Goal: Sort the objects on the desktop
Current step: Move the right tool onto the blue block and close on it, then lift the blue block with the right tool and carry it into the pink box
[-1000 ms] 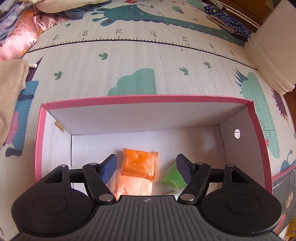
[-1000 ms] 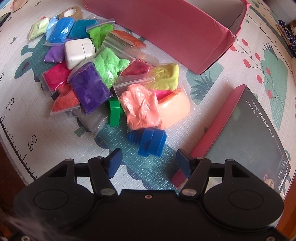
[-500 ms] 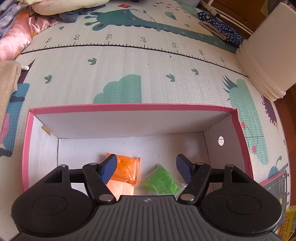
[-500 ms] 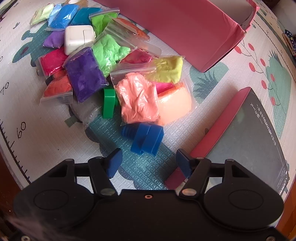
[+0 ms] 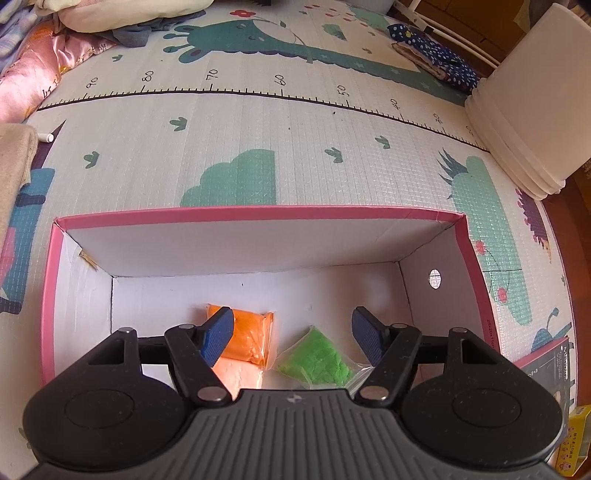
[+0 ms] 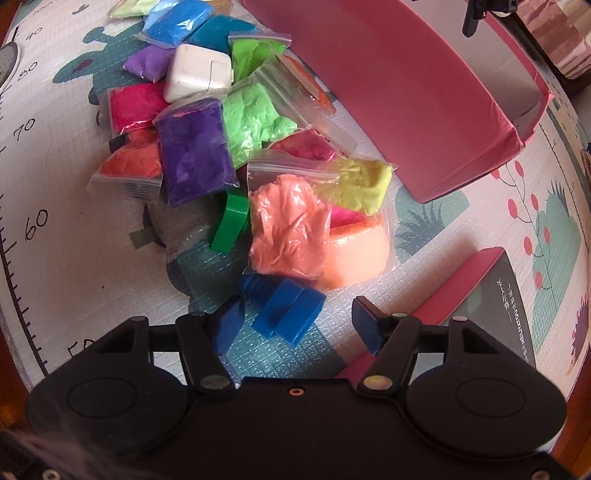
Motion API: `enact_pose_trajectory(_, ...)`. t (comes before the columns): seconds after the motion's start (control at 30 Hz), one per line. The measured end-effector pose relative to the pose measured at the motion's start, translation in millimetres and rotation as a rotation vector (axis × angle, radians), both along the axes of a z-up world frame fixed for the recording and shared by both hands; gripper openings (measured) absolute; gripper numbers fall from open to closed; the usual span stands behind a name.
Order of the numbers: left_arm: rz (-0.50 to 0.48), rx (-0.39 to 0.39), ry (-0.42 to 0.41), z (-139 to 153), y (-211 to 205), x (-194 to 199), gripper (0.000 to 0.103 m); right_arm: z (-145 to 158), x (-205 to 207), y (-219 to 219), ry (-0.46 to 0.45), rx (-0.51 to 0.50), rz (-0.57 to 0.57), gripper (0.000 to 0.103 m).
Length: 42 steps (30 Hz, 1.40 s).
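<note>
The right gripper (image 6: 298,325) has swung in over the near edge of the pile, so the blue bolt-shaped block (image 6: 282,308) that lay ahead of it a second ago now sits between its fingers (image 6: 229,325). They stand about half open and touch nothing. By my reading, that makes the block the next thing to be picked up.

Just beyond the block, on the play mat (image 6: 74,258), lie a salmon clay bag (image 6: 288,229), a peach-coloured lump (image 6: 358,254) and a green block (image 6: 231,223). Farther off are yellow (image 6: 356,182), purple (image 6: 194,162) and light green (image 6: 255,118) bags, then a white charger (image 6: 197,74) and blue bags (image 6: 177,22) at the far end. The pink box (image 6: 406,92) stands to the right of the pile, with its lid (image 6: 498,295) nearer.

The left gripper (image 5: 291,332) hovers over the box's near edge, fingers (image 5: 218,334) likewise half open and empty. It has shifted slightly across the box; the contents lie as they did. On the box (image 5: 258,214) floor are an orange bag (image 5: 251,336), a pale peach bag (image 5: 240,373) and a green bag (image 5: 317,360). So three items are sorted and most of the pile remains.

The gripper body covers the near part of the box floor, so more may lie there. A greyish bag under the purple one is hard to identify, and the bags at the pile's far end are cut off.
</note>
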State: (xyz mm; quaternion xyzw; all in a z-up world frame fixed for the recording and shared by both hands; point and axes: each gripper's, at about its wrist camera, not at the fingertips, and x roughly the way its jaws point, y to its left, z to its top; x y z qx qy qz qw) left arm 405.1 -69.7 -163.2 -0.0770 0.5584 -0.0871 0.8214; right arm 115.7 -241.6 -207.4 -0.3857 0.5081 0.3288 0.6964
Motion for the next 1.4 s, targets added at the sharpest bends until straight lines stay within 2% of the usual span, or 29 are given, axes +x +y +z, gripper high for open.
enact_pose_trajectory(0.2, -0.001, -0.007, 0.008, -3, 1, -2, 0.07, 2, 3, -1, 0.028, 0.019, 0.055, 0.065)
enact_pose_trajectory(0.33, -0.003, -0.006, 0.012, -3, 1, -3, 0.07, 7, 3, -1, 0.065, 0.046, 0.055, 0.046)
enact_pose_trajectory(0.6, -0.012, -0.01, -0.005, 11, 1, -9, 0.07, 15, 3, -2, 0.112, 0.054, -0.023, 0.046)
enact_pose_trajectory(0.83, -0.049, 0.006, -0.023, 33, 0, -30, 0.07, 31, 2, -3, 0.137, 0.07, -0.102, 0.046)
enact_pose_trajectory(0.97, -0.087, 0.049, -0.034, 47, 2, -49, 0.07, 47, -1, -5, 0.124, 0.076, -0.139, 0.046)
enact_pose_trajectory(1.17, -0.144, 0.102, -0.043, 68, 3, -81, 0.07, 39, 28, -28, 0.078, 0.1, -0.199, 0.046)
enact_pose_trajectory(1.4, -0.244, 0.173, -0.063, 97, 1, -127, 0.07, 74, 45, -27, 0.001, 0.175, -0.258, 0.046)
